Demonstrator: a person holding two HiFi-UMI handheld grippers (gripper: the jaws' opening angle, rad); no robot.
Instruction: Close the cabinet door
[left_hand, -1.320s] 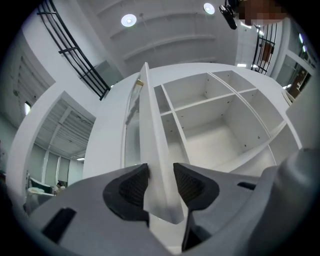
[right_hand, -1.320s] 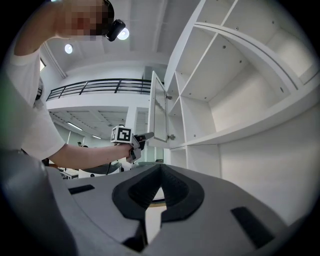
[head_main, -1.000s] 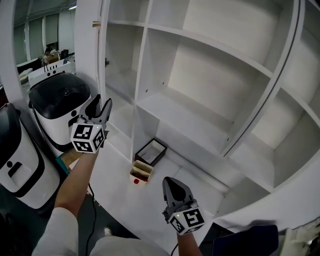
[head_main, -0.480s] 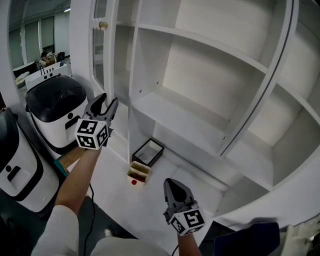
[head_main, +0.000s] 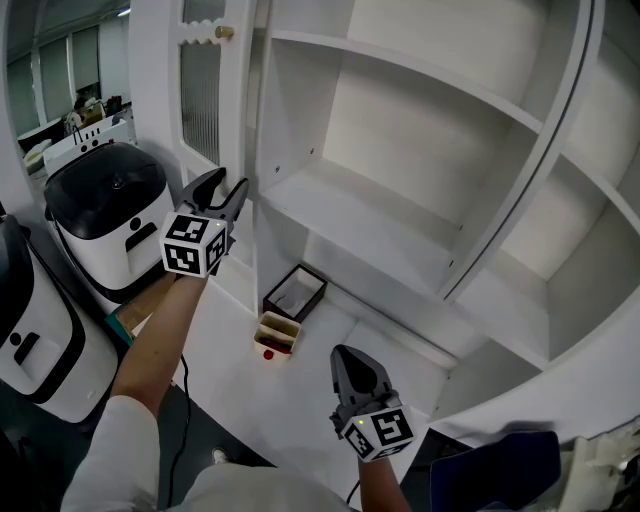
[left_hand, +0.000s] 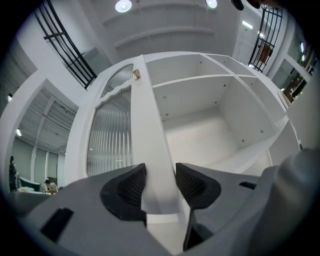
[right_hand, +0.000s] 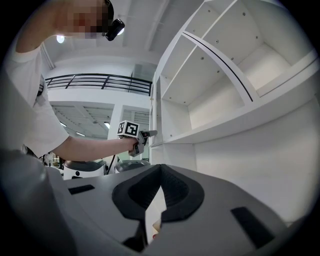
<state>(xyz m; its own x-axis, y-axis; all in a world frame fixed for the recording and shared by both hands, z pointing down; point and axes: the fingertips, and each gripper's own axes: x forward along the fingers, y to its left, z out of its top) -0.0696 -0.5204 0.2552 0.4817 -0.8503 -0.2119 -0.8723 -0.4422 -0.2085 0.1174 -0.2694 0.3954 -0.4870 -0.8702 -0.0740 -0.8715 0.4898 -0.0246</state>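
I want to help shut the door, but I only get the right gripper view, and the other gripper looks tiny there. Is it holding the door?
Observer: Yes. The left gripper view shows the left gripper with a pad on each side of the cabinet door, clamped on its edge.
Operator: What does the door look like up close?
Observer: It has a ribbed glass panel set in its white frame.
Operator: Is there stuff lying down low?
Observer: The head view shows a black tray and a small box on the white ledge below the shelves. I cannot tell if they sit in the door's path.
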